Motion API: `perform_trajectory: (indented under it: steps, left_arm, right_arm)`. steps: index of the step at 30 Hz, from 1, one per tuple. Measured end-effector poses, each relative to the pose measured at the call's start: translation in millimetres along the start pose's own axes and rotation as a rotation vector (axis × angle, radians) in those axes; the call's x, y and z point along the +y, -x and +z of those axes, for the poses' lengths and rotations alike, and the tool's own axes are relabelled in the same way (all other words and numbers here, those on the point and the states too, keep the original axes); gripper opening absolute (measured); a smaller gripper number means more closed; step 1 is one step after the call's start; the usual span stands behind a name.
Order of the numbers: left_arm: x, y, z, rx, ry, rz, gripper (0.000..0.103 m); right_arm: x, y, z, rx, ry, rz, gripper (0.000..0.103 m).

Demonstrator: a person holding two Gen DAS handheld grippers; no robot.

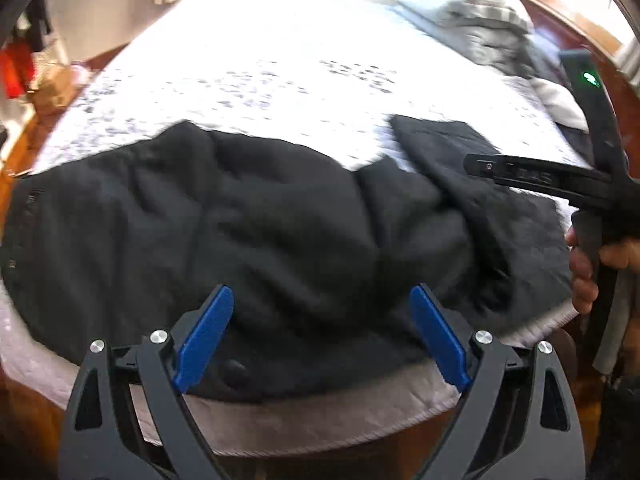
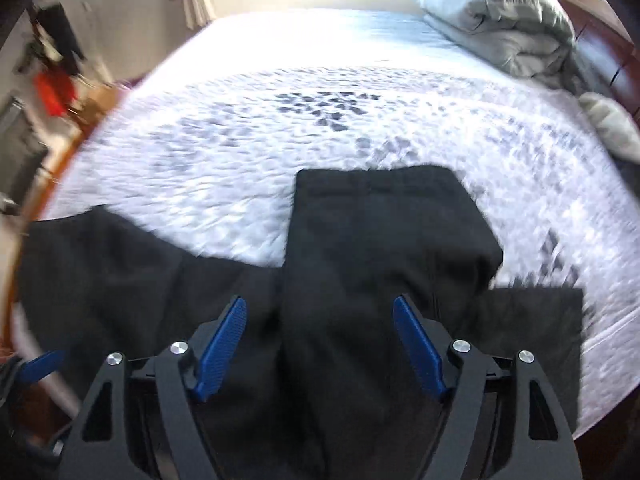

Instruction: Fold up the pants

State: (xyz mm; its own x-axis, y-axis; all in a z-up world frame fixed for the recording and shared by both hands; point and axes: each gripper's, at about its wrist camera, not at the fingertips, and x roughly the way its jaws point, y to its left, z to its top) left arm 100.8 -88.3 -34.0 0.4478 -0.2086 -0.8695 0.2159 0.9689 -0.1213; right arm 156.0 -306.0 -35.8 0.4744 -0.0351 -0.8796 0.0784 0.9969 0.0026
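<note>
While black pants (image 1: 248, 240) sprawl across the lower half of the frame on the bed (image 1: 280, 80), both tools hang released.
Left hand-held gripper (image 1: 322, 336) gapes, blue pads clear of the cloth; right hand-held gripper (image 2: 320, 346) likewise spread, empty, over a folded-back leg; grey duvet (image 2: 500, 28) upper right.

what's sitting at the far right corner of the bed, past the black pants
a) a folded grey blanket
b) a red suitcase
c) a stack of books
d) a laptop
a: in the right wrist view a folded grey blanket lies bundled at the far right corner of the bed, beyond the black pants.
</note>
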Motion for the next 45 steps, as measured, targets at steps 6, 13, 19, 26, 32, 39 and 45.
perform_trajectory:
  steps: [6,13,19,26,32,39,45]
  left_arm:
    - [5.0,-10.2,15.5,-0.017,0.003,0.068,0.090]
    - [11.2,-22.3,11.2,0.006,-0.007,0.041,0.090]
    - [18.1,-38.7,29.3,-0.031,0.034,0.108,0.090]
    - [22.1,-40.4,44.0,-0.051,0.145,0.099,0.090]
    - [9.8,-33.0,35.9,-0.040,0.128,0.089,0.090]
    - [-8.3,-19.1,13.1,-0.032,0.084,0.077,0.091]
    - [-12.6,-7.8,-10.2,-0.011,0.063,0.063,0.091]
  right_arm:
    - [23.4,-72.4,28.6,0.155,-0.017,-0.197,0.059]
    - [21.7,-100.3,25.4,0.174,-0.051,-0.352,0.043]
    - [-2.2,-80.9,21.2,0.116,-0.147,-0.279,0.012]
    - [-56.0,-3.4,2.2,-0.045,-0.340,-0.038,0.010]
    - [-140.4,64.0,-47.7,-0.172,-0.542,0.052,0.010]
    - [-218.9,59.6,-133.0,-0.116,-0.765,0.030,0.009]
    - [-252.2,31.0,-183.8,-0.019,-0.851,-0.011,0.037]
